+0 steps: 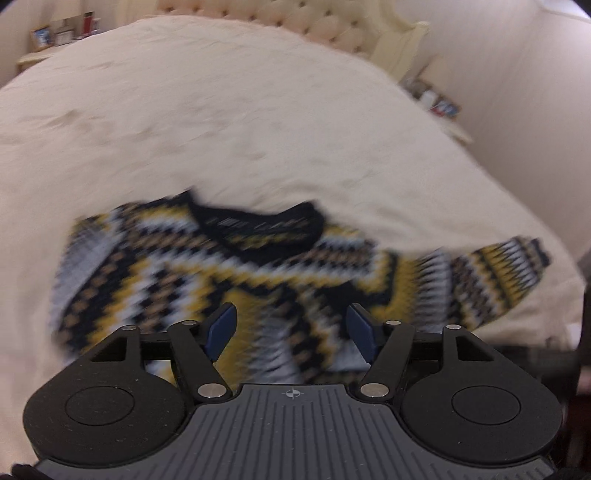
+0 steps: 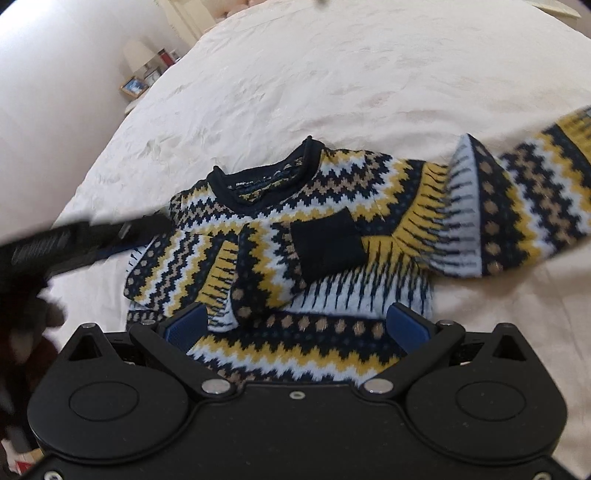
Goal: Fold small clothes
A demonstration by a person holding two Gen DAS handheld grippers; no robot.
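A knitted sweater (image 1: 177, 266) (image 2: 332, 192) with navy, yellow, white and tan zigzags lies flat on the bed, neck away from me. One sleeve is folded across the chest, its dark cuff (image 2: 327, 245) in the middle. The other sleeve (image 2: 535, 192) (image 1: 498, 273) stretches out to the right. My left gripper (image 1: 291, 314) hovers open over the sweater's body, nothing between its blue pads. It also shows as a blurred black shape (image 2: 74, 240) at the sweater's left shoulder. My right gripper (image 2: 295, 314) stands wide open above the hem.
The sweater lies on a cream bedspread (image 1: 221, 110) (image 2: 332, 74). A tufted headboard (image 1: 314, 18) is at the far end. A nightstand holds a picture frame (image 2: 135, 86) (image 1: 40, 37) and a lamp (image 2: 138, 55). A low shelf (image 1: 439, 103) stands by the wall.
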